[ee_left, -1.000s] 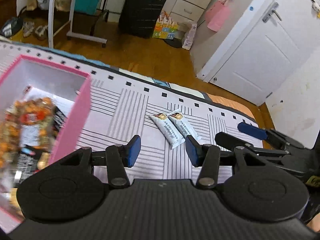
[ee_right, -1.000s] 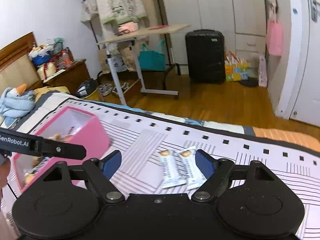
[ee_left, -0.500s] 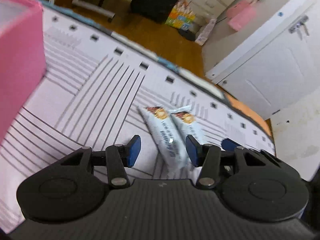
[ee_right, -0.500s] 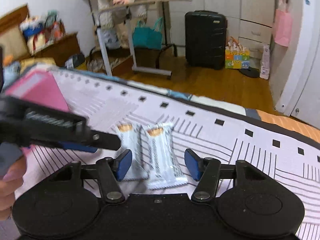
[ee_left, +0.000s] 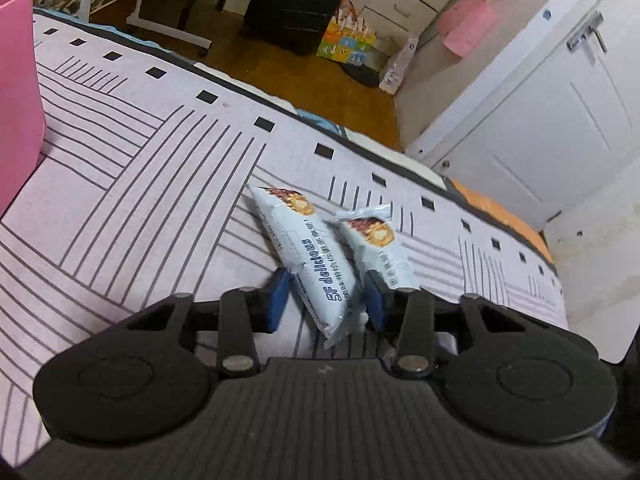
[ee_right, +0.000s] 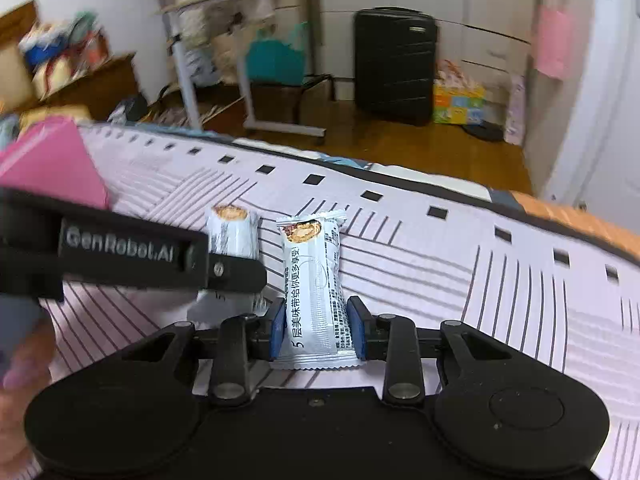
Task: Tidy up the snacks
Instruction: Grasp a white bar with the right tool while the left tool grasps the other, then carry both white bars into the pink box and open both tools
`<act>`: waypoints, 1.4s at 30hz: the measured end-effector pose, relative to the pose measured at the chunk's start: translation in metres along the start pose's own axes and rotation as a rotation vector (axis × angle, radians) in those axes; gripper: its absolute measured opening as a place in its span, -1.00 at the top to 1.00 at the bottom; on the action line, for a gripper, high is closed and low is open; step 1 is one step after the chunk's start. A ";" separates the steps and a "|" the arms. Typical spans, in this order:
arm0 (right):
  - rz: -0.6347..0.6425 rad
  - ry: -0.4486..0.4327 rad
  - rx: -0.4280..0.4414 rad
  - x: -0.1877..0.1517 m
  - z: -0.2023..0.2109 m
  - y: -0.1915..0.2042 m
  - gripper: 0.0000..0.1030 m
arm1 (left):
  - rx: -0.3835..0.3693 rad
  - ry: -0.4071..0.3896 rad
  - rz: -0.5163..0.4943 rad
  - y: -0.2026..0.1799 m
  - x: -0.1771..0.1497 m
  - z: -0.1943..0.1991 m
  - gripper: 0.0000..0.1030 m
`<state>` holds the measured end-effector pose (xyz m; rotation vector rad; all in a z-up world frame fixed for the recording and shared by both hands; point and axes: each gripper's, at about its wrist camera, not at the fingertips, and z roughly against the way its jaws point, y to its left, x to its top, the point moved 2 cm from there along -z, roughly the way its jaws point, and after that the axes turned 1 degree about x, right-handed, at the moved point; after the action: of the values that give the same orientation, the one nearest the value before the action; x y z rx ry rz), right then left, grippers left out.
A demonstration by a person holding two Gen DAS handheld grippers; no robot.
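Observation:
Two pale blue snack bars lie side by side on the striped bed cover. In the left wrist view my left gripper straddles the left bar, with a gap still showing beside its left pad. The right bar lies just past its right pad. In the right wrist view my right gripper has closed on the right bar, both pads touching its sides. The left bar is partly hidden behind the left gripper's arm. The pink box stands at the far left.
The bed edge runs just beyond the bars, with wood floor past it. A black suitcase, a rolling desk and a white door stand beyond. A hand shows at the left of the right wrist view.
Both grippers moved down and forward onto the bars. The right gripper narrowed from wide open to closed on the right bar. The left gripper moved away from the pink box.

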<state>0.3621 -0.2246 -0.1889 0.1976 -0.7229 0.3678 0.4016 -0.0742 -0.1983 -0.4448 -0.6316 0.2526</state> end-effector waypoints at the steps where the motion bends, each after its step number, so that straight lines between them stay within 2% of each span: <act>1: -0.014 -0.004 -0.016 -0.003 0.002 0.001 0.31 | -0.008 0.007 -0.007 0.001 0.000 0.002 0.29; 6: -0.100 -0.017 -0.075 -0.014 0.018 0.004 0.31 | -0.013 0.031 -0.034 0.005 -0.003 0.013 0.35; 13: -0.161 0.006 -0.102 -0.024 0.038 0.014 0.32 | -0.016 0.069 -0.063 0.006 -0.011 0.037 0.37; 20: -0.217 0.032 -0.061 -0.033 0.057 0.034 0.32 | -0.011 0.076 -0.101 0.004 -0.020 0.068 0.39; 23: -0.242 0.017 -0.044 -0.038 0.069 0.045 0.32 | -0.011 0.066 -0.121 0.003 -0.022 0.084 0.41; 34: -0.275 0.017 -0.043 -0.060 0.099 0.069 0.32 | 0.003 0.068 -0.128 0.009 -0.043 0.127 0.44; 42: -0.265 0.023 -0.033 -0.072 0.105 0.069 0.31 | 0.033 0.143 -0.105 0.033 -0.066 0.124 0.45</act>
<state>0.2218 -0.2116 -0.1568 0.2543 -0.6699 0.1053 0.2705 -0.0293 -0.1591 -0.3933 -0.5085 0.1296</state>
